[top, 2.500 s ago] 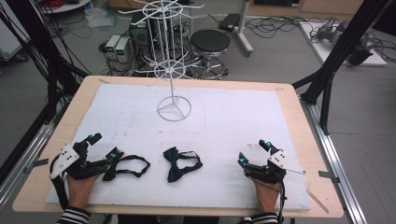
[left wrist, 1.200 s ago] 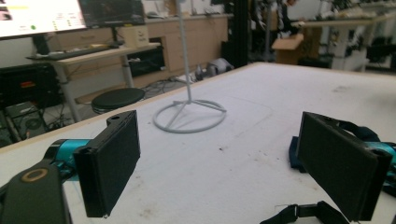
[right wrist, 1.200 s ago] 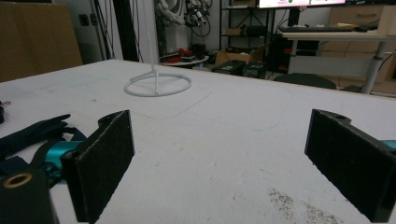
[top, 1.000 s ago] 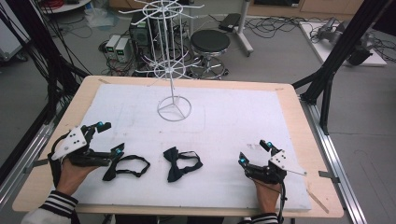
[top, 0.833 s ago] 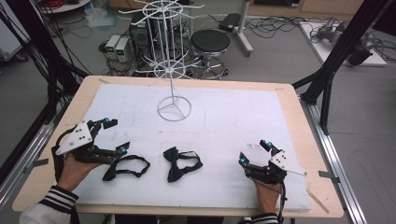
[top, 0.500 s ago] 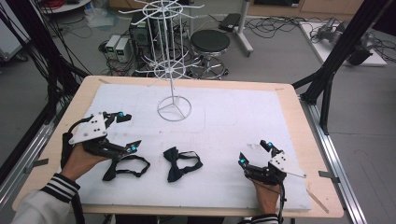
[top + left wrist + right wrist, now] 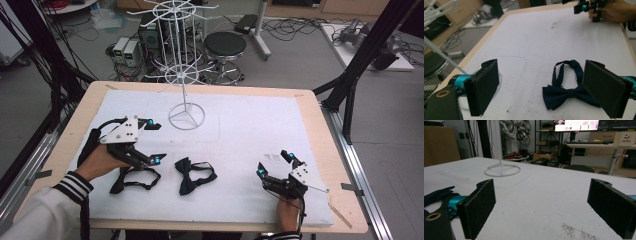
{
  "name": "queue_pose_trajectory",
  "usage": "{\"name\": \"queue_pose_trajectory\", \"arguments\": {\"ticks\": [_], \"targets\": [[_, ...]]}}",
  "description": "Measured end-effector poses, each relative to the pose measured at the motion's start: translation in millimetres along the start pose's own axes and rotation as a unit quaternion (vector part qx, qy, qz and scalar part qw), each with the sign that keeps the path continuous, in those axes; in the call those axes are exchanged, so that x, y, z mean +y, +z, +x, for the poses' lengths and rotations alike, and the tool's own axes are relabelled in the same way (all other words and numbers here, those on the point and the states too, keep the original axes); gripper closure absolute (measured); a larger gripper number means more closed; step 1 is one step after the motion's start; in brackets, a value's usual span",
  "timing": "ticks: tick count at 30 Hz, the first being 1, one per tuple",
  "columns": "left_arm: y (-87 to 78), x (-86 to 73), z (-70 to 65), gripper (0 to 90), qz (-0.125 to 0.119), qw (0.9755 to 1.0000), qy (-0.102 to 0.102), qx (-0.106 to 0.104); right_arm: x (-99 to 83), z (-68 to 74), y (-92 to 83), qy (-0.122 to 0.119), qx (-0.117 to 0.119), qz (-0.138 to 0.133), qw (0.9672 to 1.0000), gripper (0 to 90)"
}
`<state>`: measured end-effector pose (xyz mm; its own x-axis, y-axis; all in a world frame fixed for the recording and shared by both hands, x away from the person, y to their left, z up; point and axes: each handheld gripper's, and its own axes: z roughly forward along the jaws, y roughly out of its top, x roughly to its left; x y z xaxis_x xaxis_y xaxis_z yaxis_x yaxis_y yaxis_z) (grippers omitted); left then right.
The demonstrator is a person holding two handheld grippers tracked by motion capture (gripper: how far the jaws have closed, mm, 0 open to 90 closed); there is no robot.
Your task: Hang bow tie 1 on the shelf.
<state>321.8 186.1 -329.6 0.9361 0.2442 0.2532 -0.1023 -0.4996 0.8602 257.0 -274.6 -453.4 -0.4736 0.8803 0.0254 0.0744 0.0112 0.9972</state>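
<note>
Since the earlier frames, the left gripper [image 7: 155,142] has been lifted off the table edge and carried forward and inward, so that it now hangs above the left bow tie [image 7: 134,178], while the right gripper [image 7: 273,163] has been kept at rest on the white mat [image 7: 250,125]. Nearest the person, both hands are seen at the front of the table; the left gripper's jaws are held wide apart with nothing between them, and the right gripper's jaws are likewise spread wide and empty. Just beyond the left gripper, the second bow tie [image 7: 566,91] is seen lying flat on the mat between the two pads, its strap looped away from the knot. Farther off, the white wire display stand [image 7: 186,115] is seen upright near the back of the mat, its hooks bare. The step in hand is judged to be the approach toward a bow tie for a pick-up. For the next move, the open jaws would need to be lowered over the knot or strap and closed firmly, since thin cloth lying flat is easily missed.
</note>
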Motion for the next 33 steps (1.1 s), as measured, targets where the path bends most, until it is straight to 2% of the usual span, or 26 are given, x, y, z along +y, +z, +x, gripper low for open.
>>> {"name": "queue_pose_trajectory", "arguments": {"ticks": [4,9,15,20,25,26,29,31,32,33], "targets": [[10.6,4.6,-1.1,14.5,0.022,0.9991,0.02,-0.03,0.1,-0.7,0.5,0.001,0.001,0.002,1.0,7.4],[24.0,8.2,-1.7,14.5,0.046,0.9967,0.029,-0.06,0.2,-0.7,0.6,0.0,0.001,0.002,1.0,7.4],[39.9,15.6,-3.3,14.5,0.077,0.9915,0.045,-0.095,0.0,-0.1,-0.2,0.001,0.002,0.001,1.0,7.4],[51.4,19.7,-3.9,14.9,0.102,0.9852,0.07,-0.118,-0.4,-0.5,-1.0,0.004,0.004,-0.004,1.0,7.4],[65.8,19.0,-7.3,16.8,0.138,0.9744,0.094,-0.15,-0.5,-0.7,-1.2,0.002,0.003,-0.005,1.0,7.4],[69.2,17.8,-8.3,17.1,0.139,0.9737,0.093,-0.154,-0.5,-0.8,-1.2,0.004,0.004,-0.006,1.0,7.4],[77.3,15.5,-9.2,17.1,0.16,0.9682,0.099,-0.166,-0.5,-0.7,-1.5,0.006,0.003,-0.005,1.0,7.4],[82.0,13.4,-9.4,17.2,0.164,0.9666,0.097,-0.171,-0.5,-0.7,-1.4,0.005,0.003,-0.005,1.0,7.4],[83.9,12.9,-9.0,17.2,0.171,0.9644,0.1,-0.175,-0.5,-0.8,-1.3,0.004,0.004,-0.006,1.0,7.4],[85.8,11.9,-9.2,17.2,0.174,0.9633,0.099,-0.179,-0.5,-0.7,-1.5,0.005,0.004,-0.005,1.0,7.4]]}}
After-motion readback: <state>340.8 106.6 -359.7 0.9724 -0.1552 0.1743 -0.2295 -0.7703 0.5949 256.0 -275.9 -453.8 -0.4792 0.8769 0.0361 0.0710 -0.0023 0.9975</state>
